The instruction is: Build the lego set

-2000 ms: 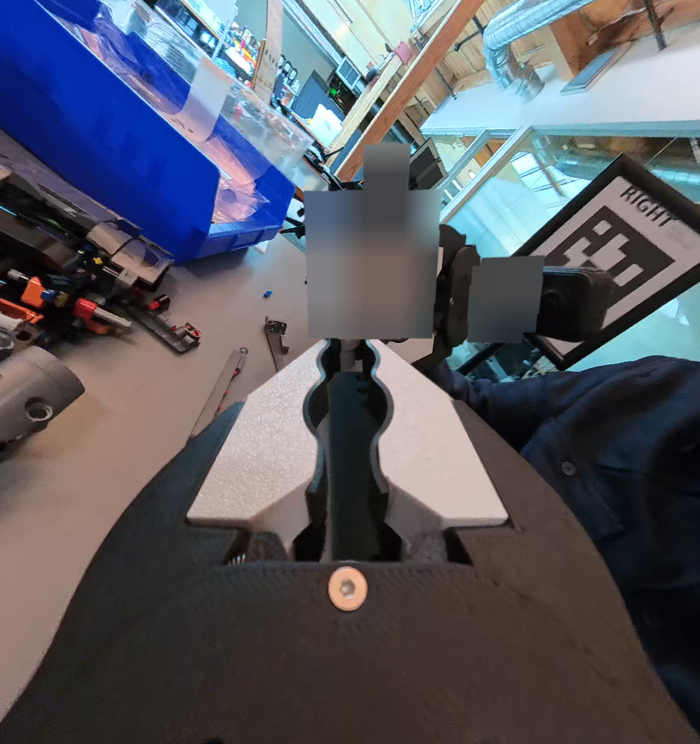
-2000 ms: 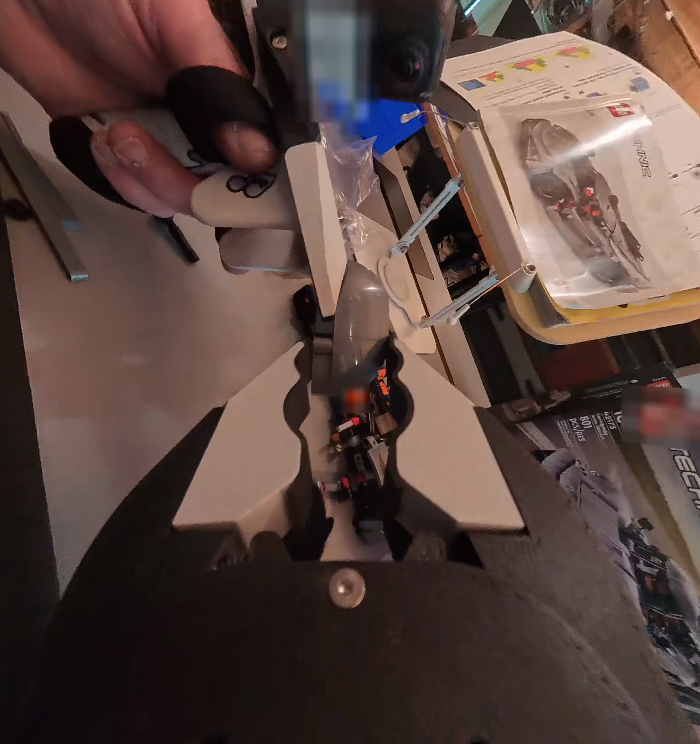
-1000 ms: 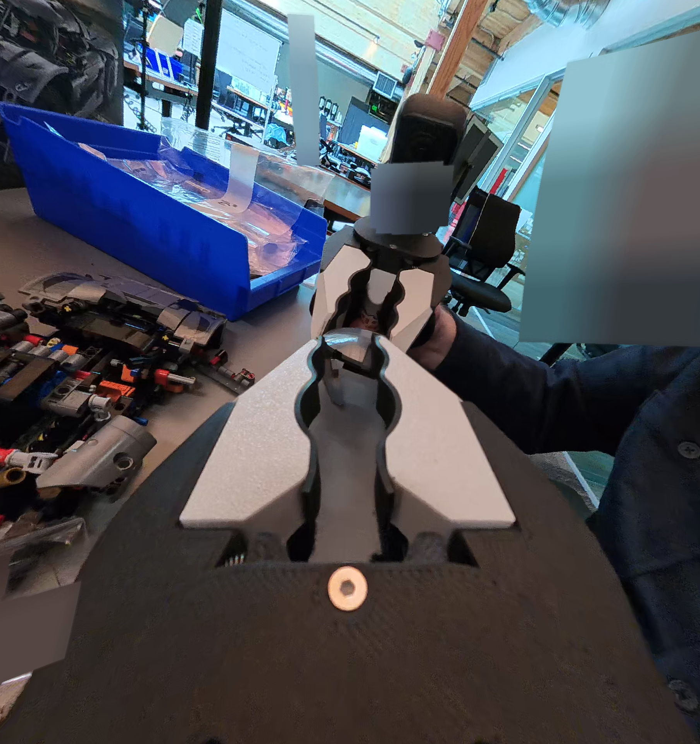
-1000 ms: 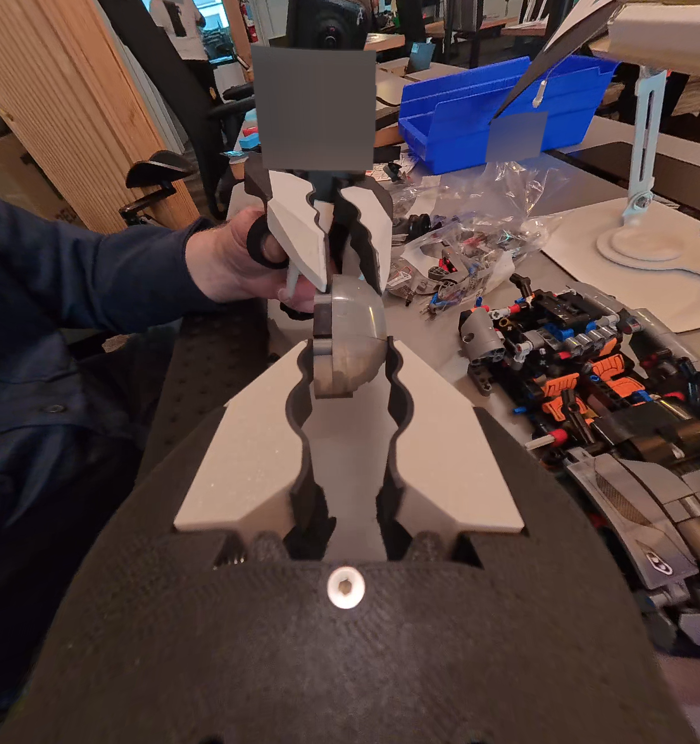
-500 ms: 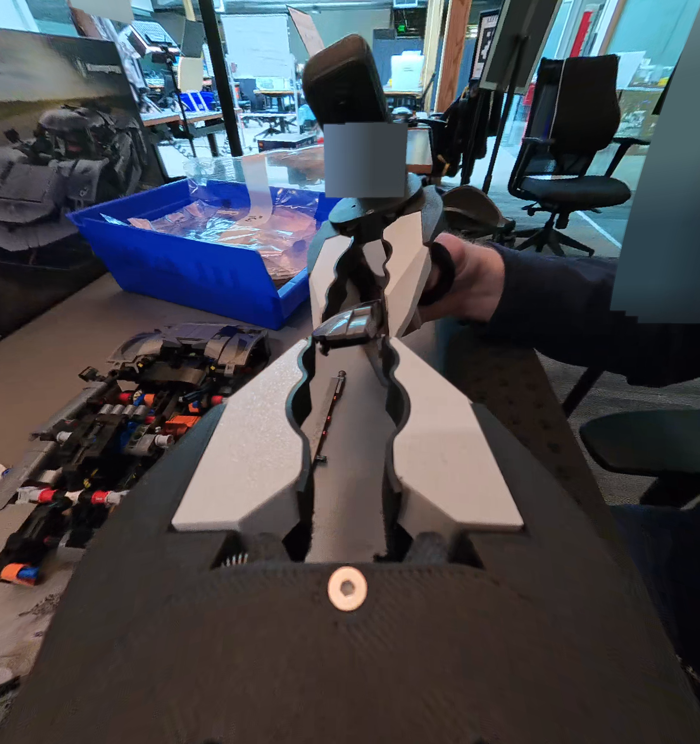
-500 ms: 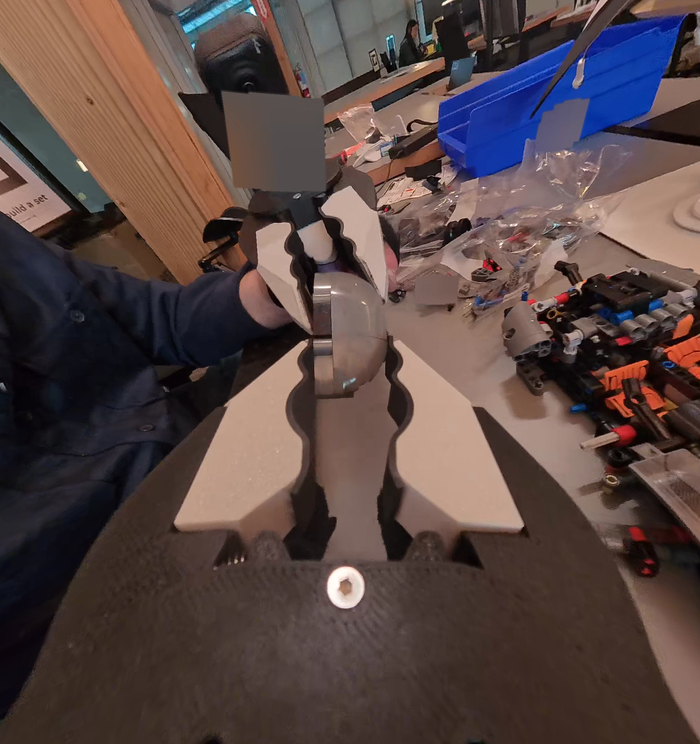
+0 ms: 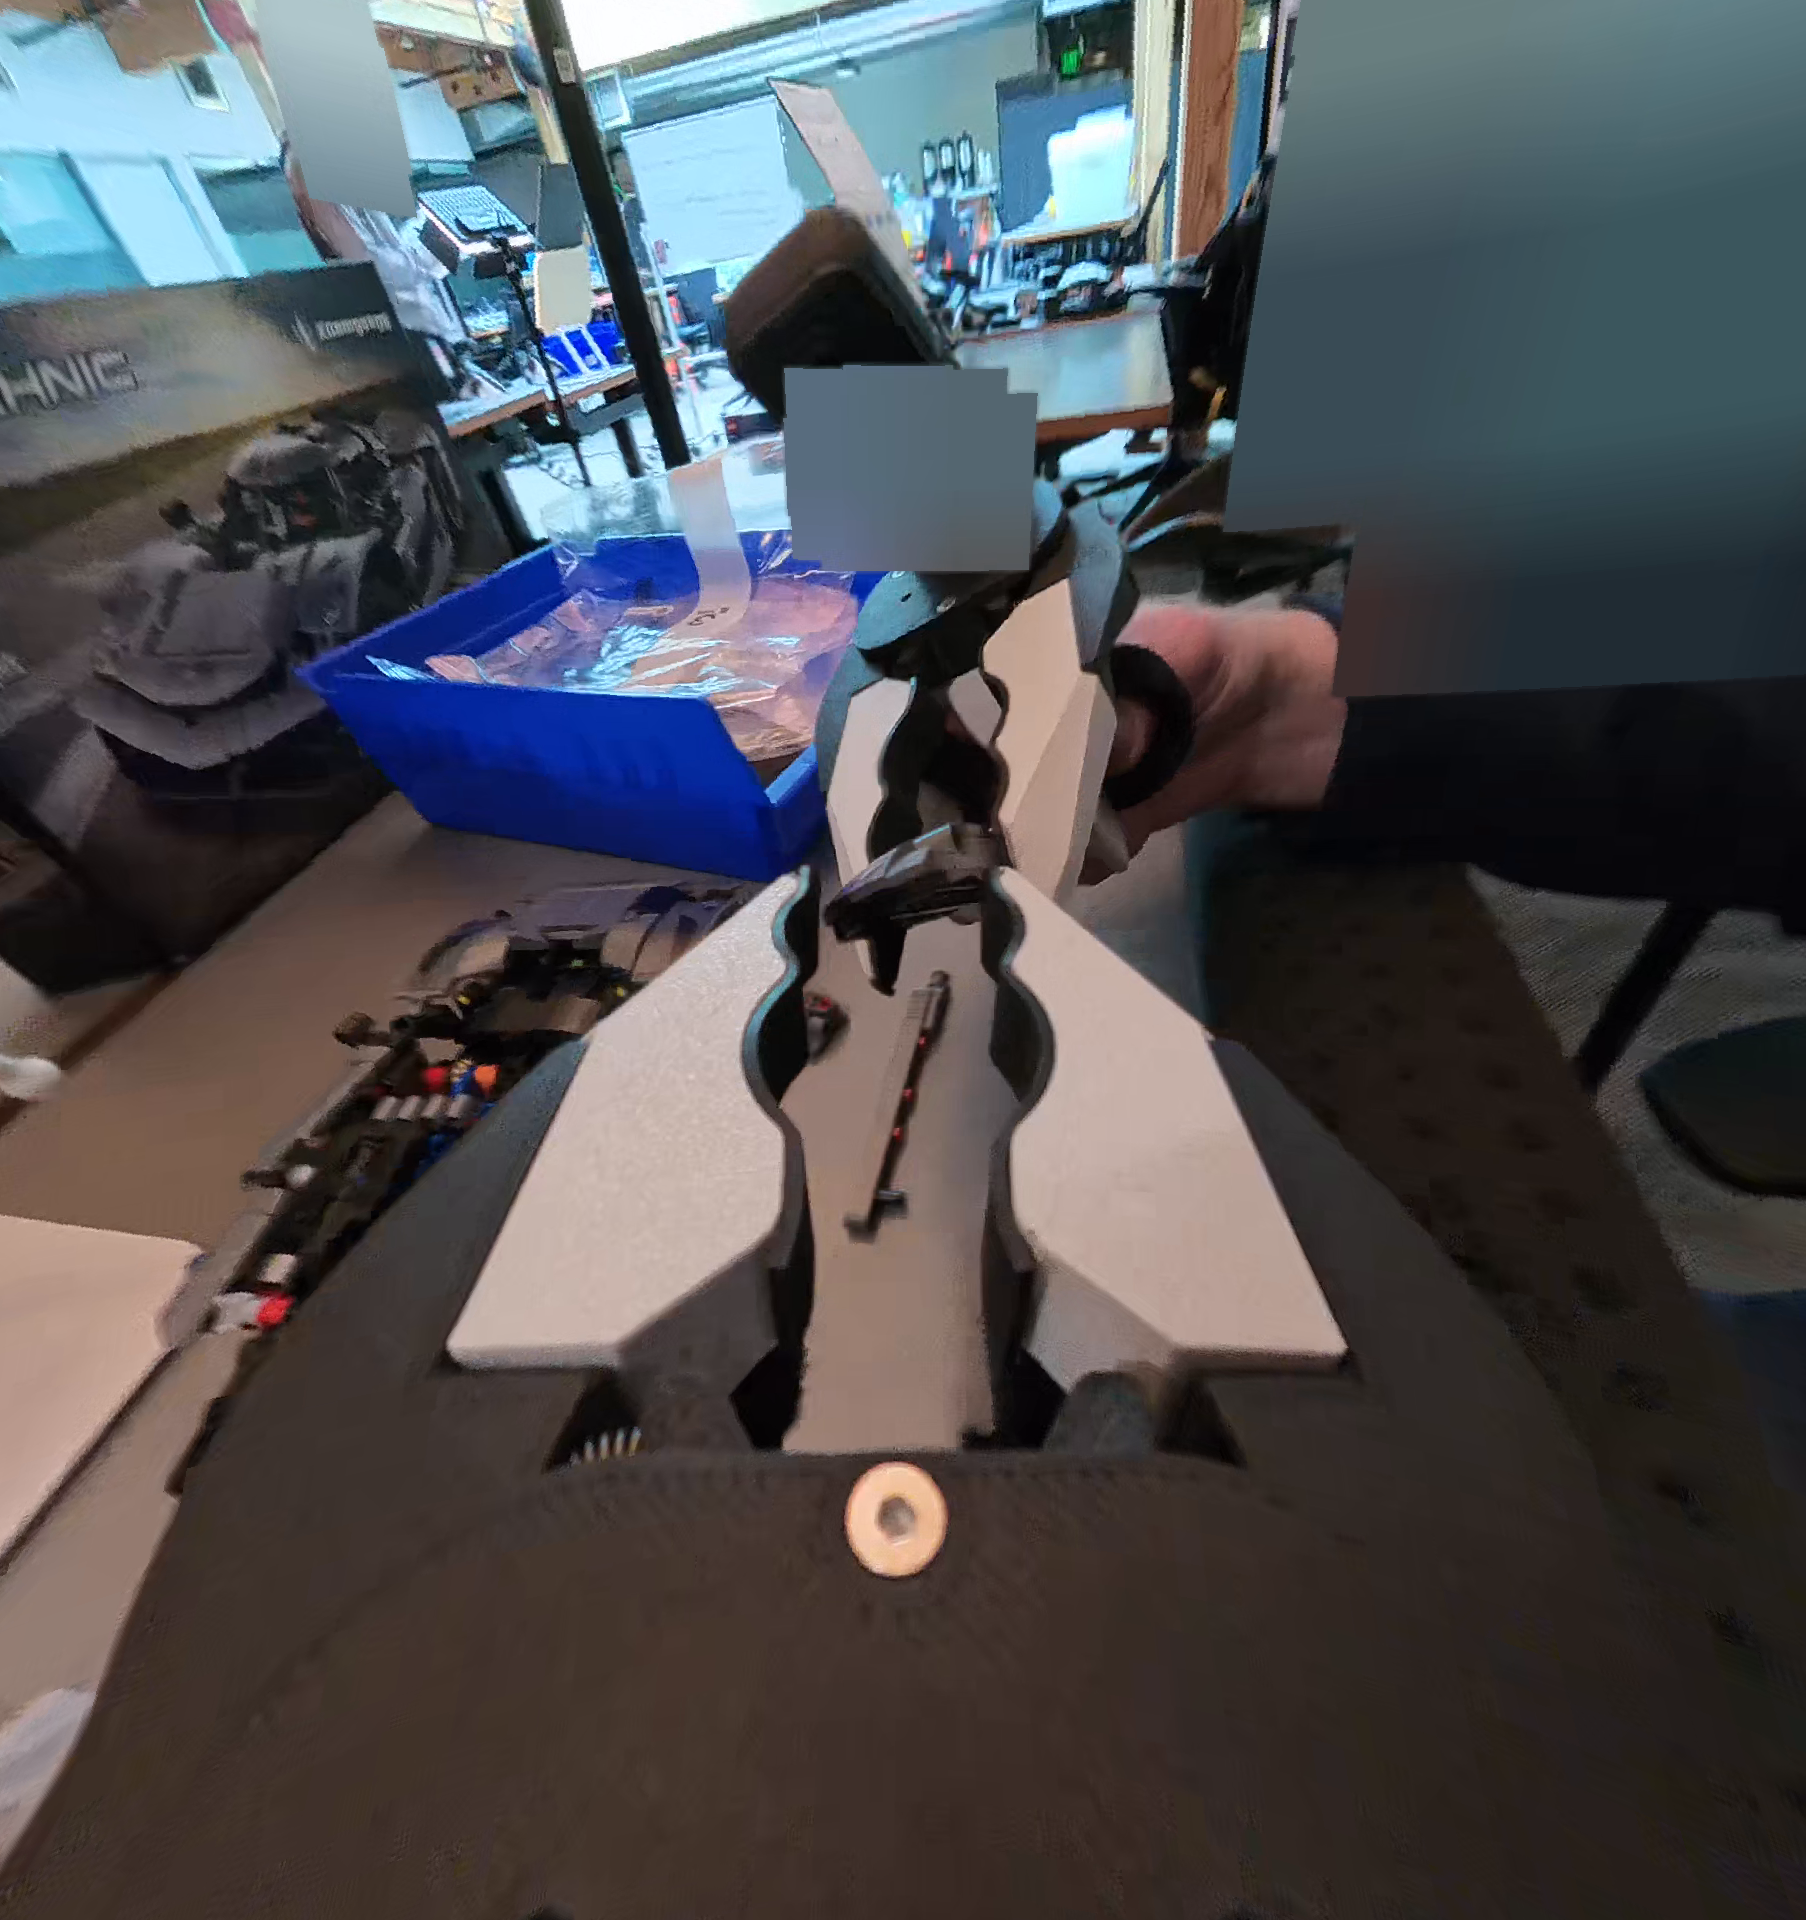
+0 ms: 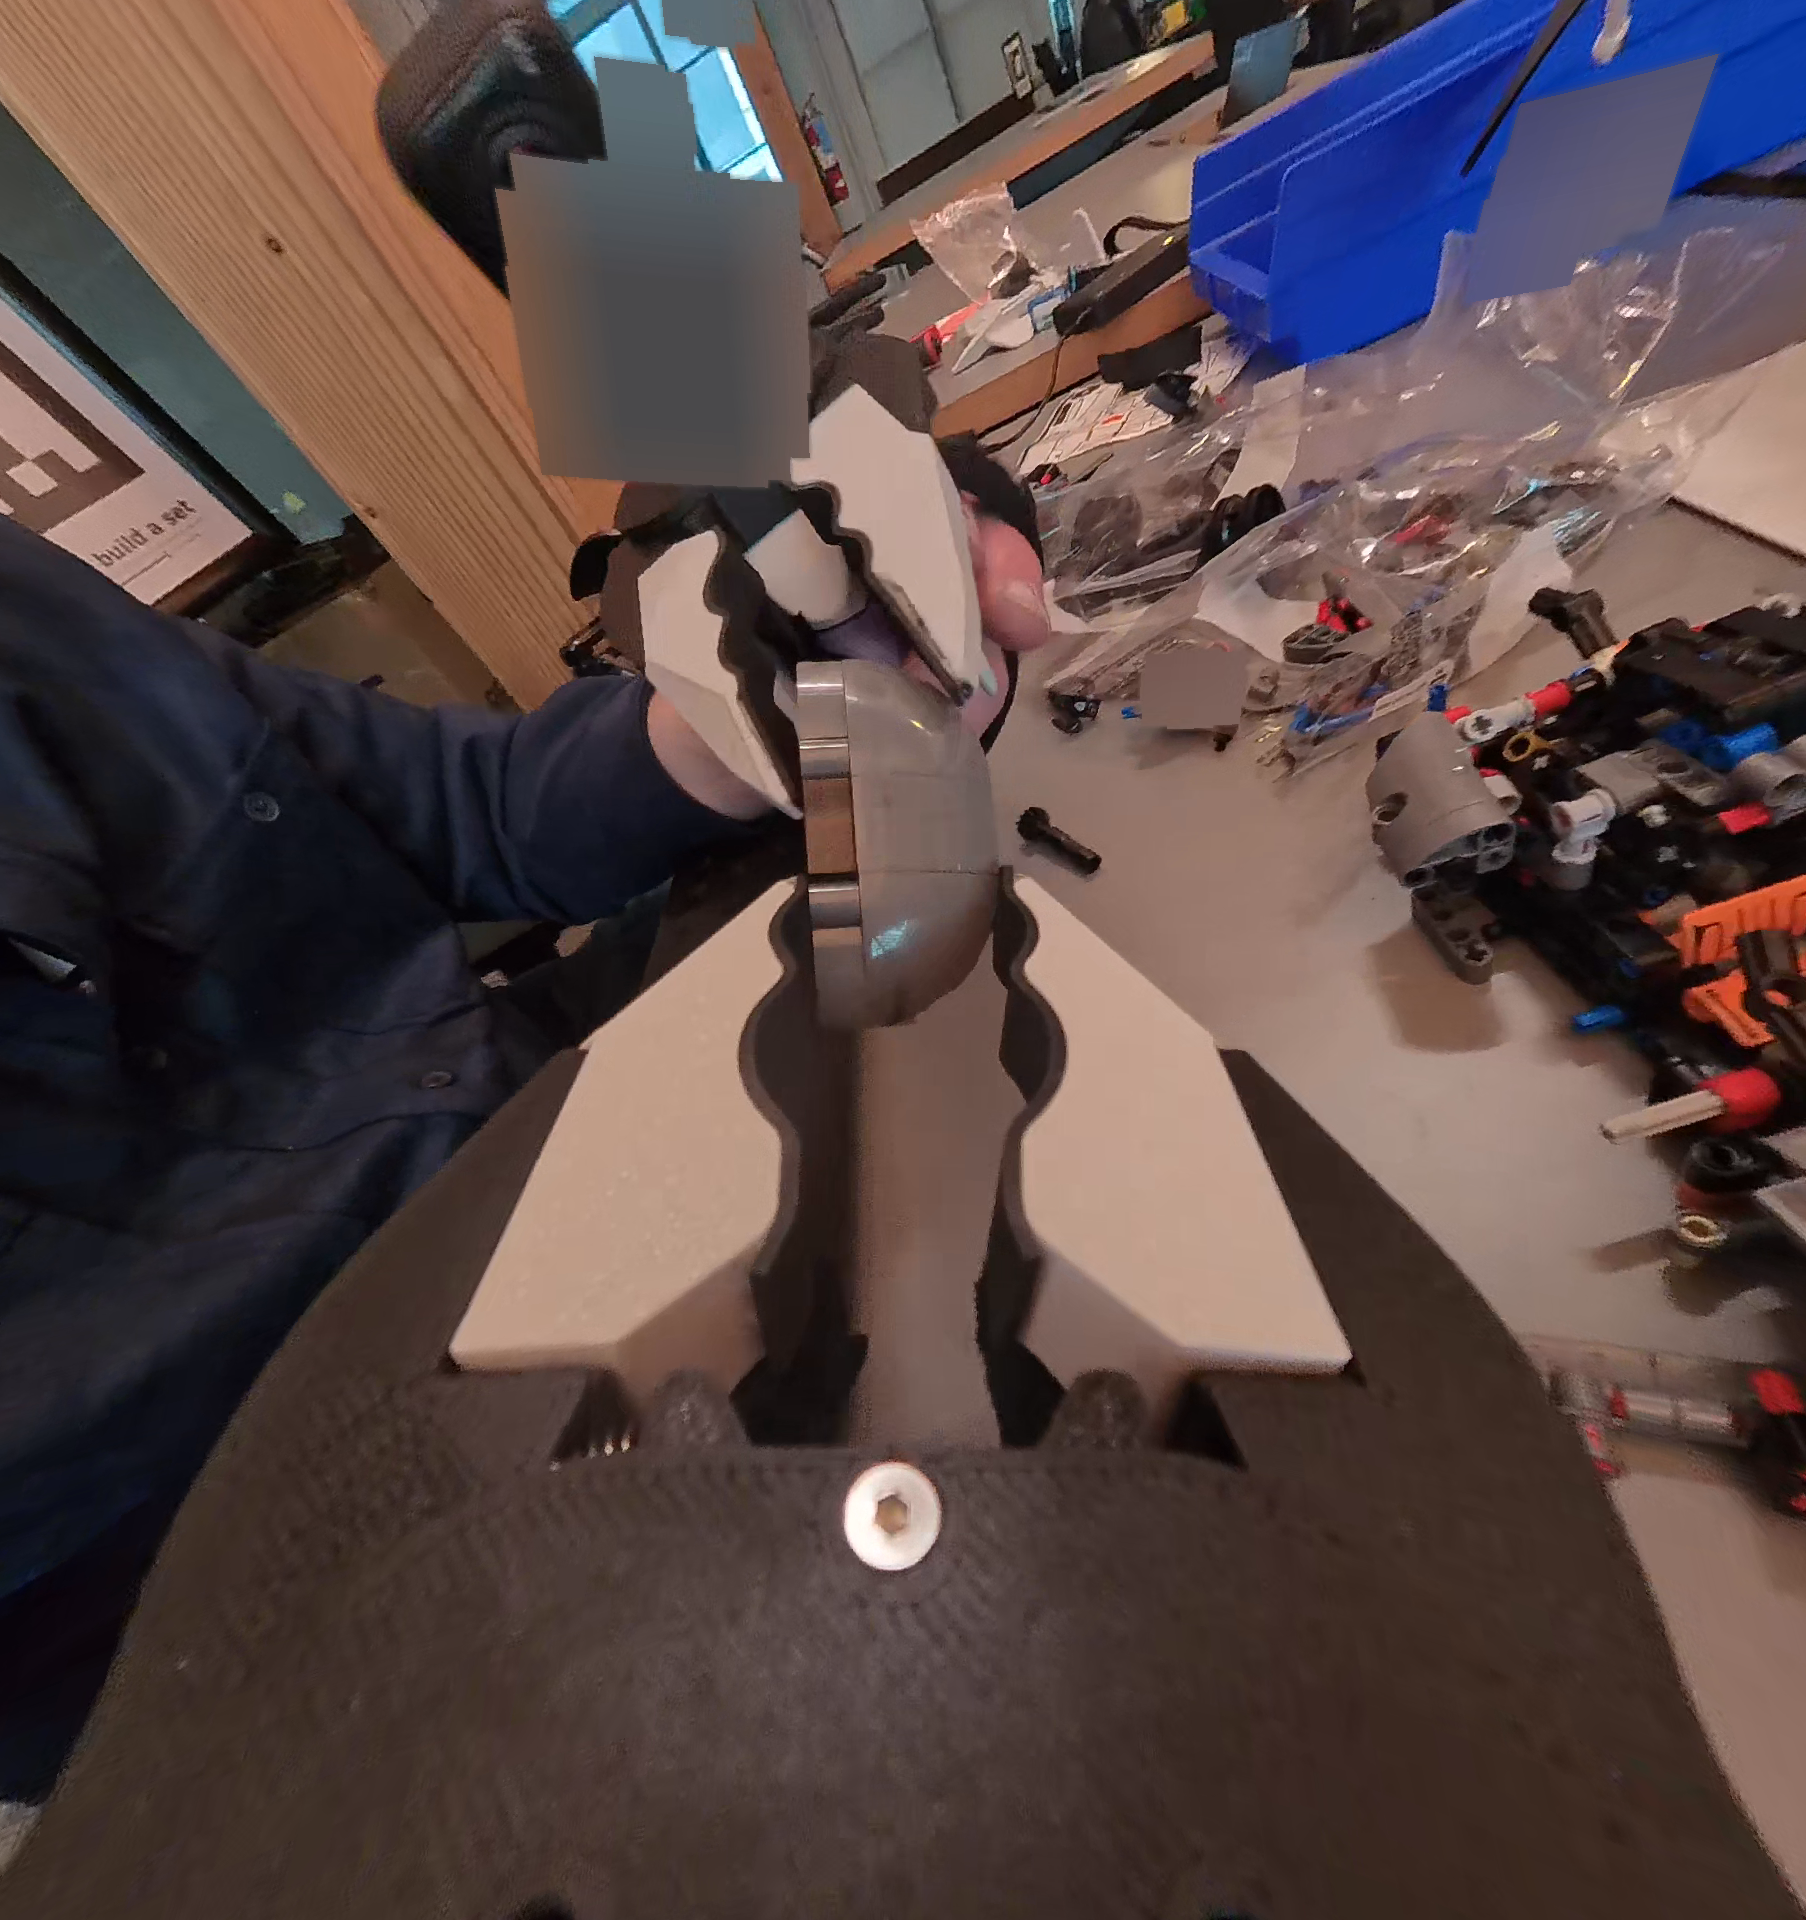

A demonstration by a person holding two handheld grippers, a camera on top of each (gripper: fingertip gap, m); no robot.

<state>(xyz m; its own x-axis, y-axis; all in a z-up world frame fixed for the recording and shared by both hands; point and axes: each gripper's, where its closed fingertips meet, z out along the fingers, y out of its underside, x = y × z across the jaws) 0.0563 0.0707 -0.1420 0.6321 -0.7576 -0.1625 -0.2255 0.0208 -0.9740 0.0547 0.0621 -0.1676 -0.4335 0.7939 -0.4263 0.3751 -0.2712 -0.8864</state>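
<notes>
**Panel pinched between two hand-held grippers**

Curved grey panel (image 8: 909, 831) held in the air over the worktop (image 8: 1242, 935) edge, well apart from the half-built car (image 8: 1657, 831). Clamped at one end by the narrowly parted right hand-held gripper (image 8: 896, 894), and at the other by the left hand-held gripper (image 7: 899, 894). Best kept square and steady. Release one grip only after confirming the other, then carry across to the car.

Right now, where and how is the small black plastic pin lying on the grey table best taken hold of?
Probably grip the small black plastic pin across its thin shaft, coming from above. It lies flat on bare grey table, its wider head at one end, with open space on both sides.
</notes>
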